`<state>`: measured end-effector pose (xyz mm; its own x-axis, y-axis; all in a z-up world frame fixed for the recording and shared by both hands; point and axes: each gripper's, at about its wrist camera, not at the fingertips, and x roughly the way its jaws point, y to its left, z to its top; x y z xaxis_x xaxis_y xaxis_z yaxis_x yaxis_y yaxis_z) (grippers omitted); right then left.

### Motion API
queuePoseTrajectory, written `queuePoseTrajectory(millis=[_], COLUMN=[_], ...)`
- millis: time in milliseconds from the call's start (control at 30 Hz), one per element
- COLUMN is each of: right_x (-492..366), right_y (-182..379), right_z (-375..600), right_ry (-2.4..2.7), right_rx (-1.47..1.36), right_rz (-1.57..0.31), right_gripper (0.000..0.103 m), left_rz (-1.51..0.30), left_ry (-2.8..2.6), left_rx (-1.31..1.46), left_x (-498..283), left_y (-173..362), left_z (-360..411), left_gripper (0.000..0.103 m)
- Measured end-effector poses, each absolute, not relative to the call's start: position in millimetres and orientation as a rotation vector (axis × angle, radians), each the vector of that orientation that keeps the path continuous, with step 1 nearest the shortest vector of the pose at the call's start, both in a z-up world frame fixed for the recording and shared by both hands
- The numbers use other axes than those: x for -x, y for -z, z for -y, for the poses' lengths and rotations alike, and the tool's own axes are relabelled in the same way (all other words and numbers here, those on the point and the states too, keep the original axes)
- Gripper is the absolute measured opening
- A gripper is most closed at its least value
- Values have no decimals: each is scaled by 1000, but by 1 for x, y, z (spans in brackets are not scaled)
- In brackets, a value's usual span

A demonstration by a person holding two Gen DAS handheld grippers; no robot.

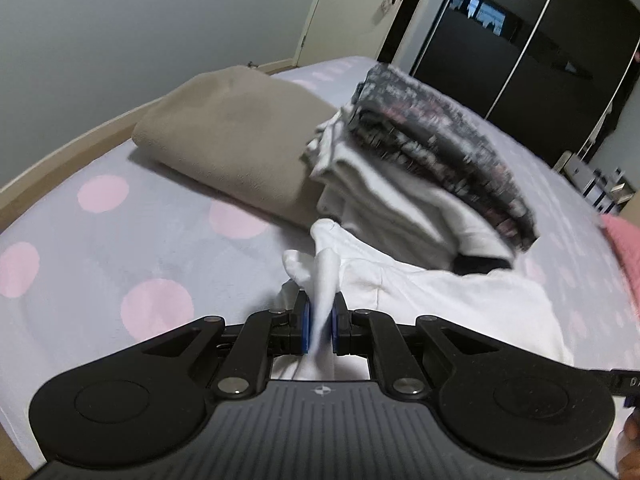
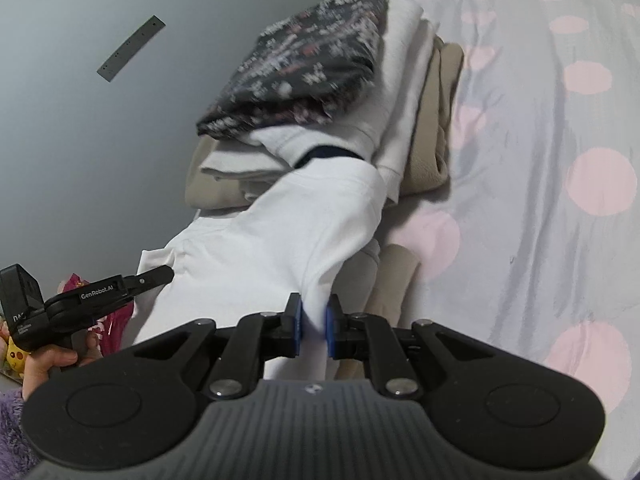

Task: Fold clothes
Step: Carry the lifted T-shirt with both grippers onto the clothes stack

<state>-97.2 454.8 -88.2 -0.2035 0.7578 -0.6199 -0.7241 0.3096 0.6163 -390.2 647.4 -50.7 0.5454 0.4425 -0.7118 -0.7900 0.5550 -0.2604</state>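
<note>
Both grippers clamp the white garment in front of a stack of folded clothes on the bed.

Left wrist view: just ahead of the left gripper (image 1: 320, 320) stands a stack of folded clothes (image 1: 420, 168) topped by a dark patterned piece, a beige blanket (image 1: 232, 136) to its left; the white garment (image 1: 440, 296) is pinched between the pads and spreads ahead and to the right over the grey, pink-dotted sheet (image 1: 120, 248); a dark wardrobe (image 1: 520, 40) stands behind. Right wrist view: the right gripper (image 2: 313, 322) is clenched on the same garment's other edge, the stack directly ahead, the left gripper gripping it at the left.
</note>
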Motion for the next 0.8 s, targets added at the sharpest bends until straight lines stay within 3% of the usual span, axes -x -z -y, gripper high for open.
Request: queuePoseTrajectory(millis=[133, 167, 200, 267, 367, 433, 500, 633, 800], right_x=[91, 88, 84, 75, 68, 71, 80, 84, 86], right_y=[101, 99, 96, 88, 73, 63, 58, 74, 89], right_z=[-463, -460, -457, -452, -450, -454, -463, -492, -514], right_ry=[-1341, -1337, -1326, -1296, -1296, -1337, -1383, -1364, -1316], right_rx=[-40, -53, -65, -76, -78, -55, 1, 76, 205], right_rz=[-1187, -1184, -1169, -1129, -1050, -977, -913, -925, -899], right_gripper=[22, 32, 36, 37, 34, 23, 18, 17, 5], left_rz=[-668, -668, -663, -646, -623, -625, -626, -670, -724], left_ry=[-808, -812, -818, -838, -900, -933, -918, -843, -840], left_rx=[595, 590, 587, 577, 540, 503, 489, 473, 452], left_x=[383, 382, 382, 385, 394, 399, 403, 396, 393], left_y=[61, 62, 60, 55, 39, 26, 15, 14, 18], left_z=[-653, -653, -652, -648, -638, -629, -618, -602, -599], left_gripper=[8, 9, 9, 16, 17, 17, 17, 15, 15])
